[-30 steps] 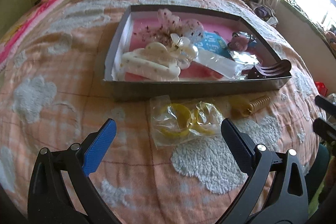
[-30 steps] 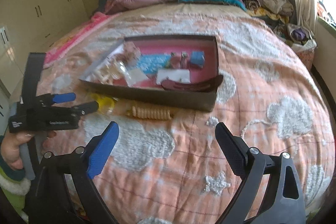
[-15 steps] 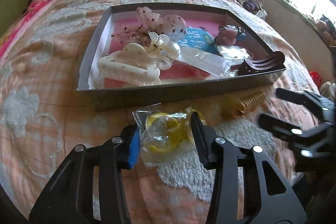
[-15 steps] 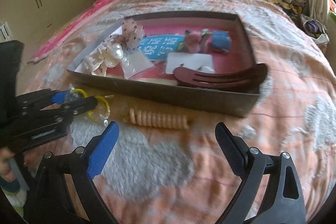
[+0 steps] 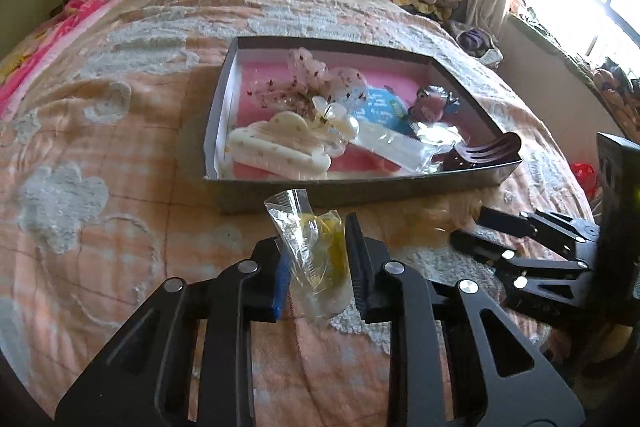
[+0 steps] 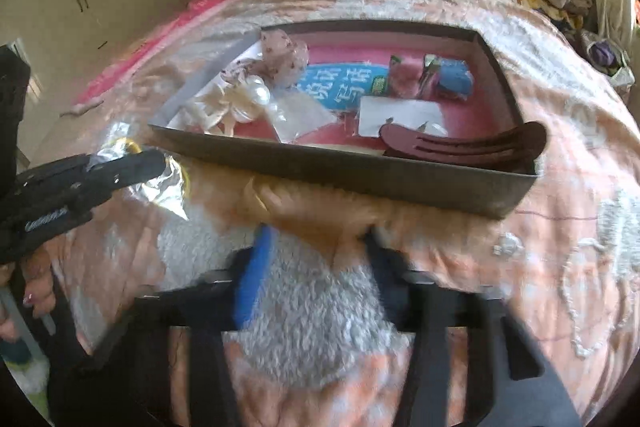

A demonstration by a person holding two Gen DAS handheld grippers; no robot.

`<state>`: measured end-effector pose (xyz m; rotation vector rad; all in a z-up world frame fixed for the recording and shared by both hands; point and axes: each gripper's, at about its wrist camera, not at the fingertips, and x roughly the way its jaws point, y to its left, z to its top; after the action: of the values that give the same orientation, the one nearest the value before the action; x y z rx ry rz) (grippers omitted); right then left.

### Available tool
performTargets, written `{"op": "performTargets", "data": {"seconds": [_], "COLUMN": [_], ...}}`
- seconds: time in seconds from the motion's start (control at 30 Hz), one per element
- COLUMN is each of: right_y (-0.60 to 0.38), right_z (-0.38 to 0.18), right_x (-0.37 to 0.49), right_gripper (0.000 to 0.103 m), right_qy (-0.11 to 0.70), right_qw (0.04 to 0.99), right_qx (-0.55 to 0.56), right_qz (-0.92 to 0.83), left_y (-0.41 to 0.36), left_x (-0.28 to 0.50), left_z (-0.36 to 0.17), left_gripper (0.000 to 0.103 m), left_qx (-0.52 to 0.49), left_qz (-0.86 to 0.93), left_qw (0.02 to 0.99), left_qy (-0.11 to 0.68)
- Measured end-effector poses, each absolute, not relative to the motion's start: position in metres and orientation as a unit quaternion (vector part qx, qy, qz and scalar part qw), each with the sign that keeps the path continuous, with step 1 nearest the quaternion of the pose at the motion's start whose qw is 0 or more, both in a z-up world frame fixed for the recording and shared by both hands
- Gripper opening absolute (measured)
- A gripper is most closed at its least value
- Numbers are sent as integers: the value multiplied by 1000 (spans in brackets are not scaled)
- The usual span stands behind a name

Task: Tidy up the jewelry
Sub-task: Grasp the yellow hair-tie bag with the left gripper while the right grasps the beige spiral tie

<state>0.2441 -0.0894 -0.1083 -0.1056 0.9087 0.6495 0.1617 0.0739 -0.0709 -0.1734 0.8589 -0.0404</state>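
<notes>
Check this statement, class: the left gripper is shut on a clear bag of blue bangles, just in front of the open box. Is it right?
Not quite. The left gripper is shut on the clear bag in front of the open box, but the left wrist view shows yellow bangles, not blue.

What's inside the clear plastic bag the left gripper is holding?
Yellow rings show through the clear plastic bag, pinched in the left gripper. How many there are is unclear, since the crinkled plastic and the fingers cover part of the bag.
</notes>
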Motion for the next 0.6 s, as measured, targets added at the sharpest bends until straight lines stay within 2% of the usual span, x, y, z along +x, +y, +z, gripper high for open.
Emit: {"op": "performTargets", "data": {"seconds": [0.13,0.2,0.23,0.27,0.33,0.43,0.5,0.53,0.6], "right_y": [-94,-97,-97,-96,-86,-63,-51,-47,-45], "right_z": [-99,-99,-98,-98,-99,-111,-123,-128,-127], "right_x": [238,238,238,237,233,232,233,233,230], "right_gripper": [21,25,34,48,53,53,41,16,16], "right_qy": [421,425,428,427,422,419,430,431,427], "right_qw": [851,848,843,840,833,822,813,810,813], "right_qx": [-53,-49,-41,-38,-57,-109,-129,-134,-137], "right_qz": [309,313,322,332,355,371,371,374,372], "left_y": [72,72,73,73,74,78,80,80,80], "left_x": [161,161,161,160,158,155,153,153,153], "left_z": [-68,-67,-67,-65,-62,-57,-54,-52,-48], "left_gripper": [14,14,14,14,14,14,14,14,14], "left_qx": [-81,-83,-84,-85,-87,-91,-92,-93,-95], "left_qz": [-21,-19,-20,-19,-17,-14,-13,-12,-12], "left_qw": [907,907,907,908,910,912,913,914,915], "left_qy": [413,413,412,409,406,399,396,395,393]}}
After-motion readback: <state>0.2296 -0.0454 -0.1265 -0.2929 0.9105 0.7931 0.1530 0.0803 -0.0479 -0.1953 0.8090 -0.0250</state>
